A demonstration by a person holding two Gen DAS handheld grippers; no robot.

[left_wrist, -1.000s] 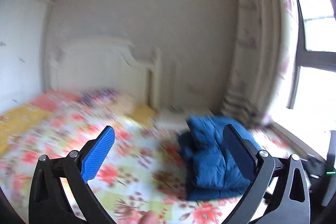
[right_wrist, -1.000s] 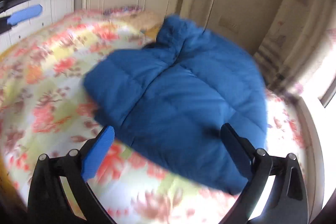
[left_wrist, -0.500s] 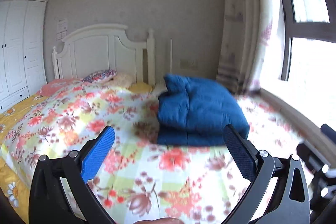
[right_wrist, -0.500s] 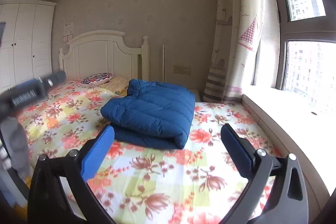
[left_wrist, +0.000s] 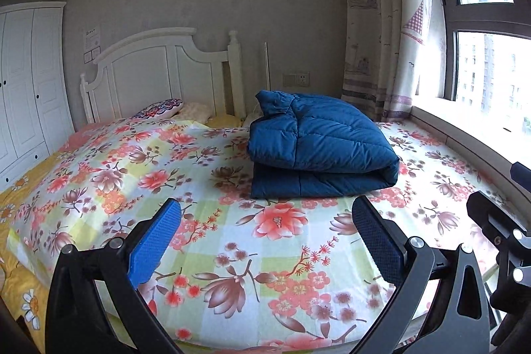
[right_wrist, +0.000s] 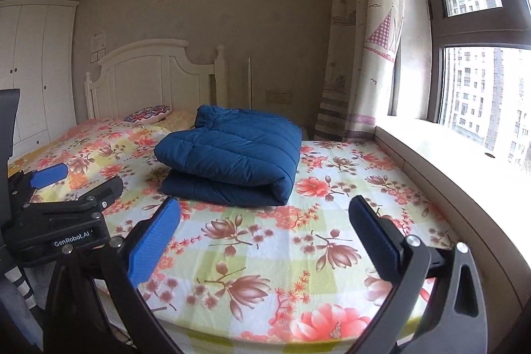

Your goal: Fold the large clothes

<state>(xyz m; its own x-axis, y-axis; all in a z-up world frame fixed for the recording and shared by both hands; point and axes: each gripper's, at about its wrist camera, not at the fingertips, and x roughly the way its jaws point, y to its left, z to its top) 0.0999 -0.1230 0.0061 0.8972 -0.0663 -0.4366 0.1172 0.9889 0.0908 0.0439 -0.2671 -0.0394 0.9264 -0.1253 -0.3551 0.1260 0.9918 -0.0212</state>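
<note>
A dark blue padded jacket (left_wrist: 318, 148) lies folded in a thick stack on the floral bedsheet (left_wrist: 205, 221), toward the right side of the bed. It also shows in the right wrist view (right_wrist: 232, 155). My left gripper (left_wrist: 265, 221) is open and empty, held back at the foot of the bed, apart from the jacket. My right gripper (right_wrist: 264, 218) is open and empty too, also back from the jacket. The left gripper's body shows at the left of the right wrist view (right_wrist: 59, 214).
A white headboard (left_wrist: 159, 72) and pillows (left_wrist: 159, 108) are at the bed's far end. A white wardrobe (left_wrist: 26, 82) stands on the left. A curtain (left_wrist: 381, 38) and a window ledge (left_wrist: 464, 135) run along the right.
Both grippers have pulled back from the folded jacket toward the foot of the bed. The jacket now looks smaller and lies still. Both stay open.
</note>
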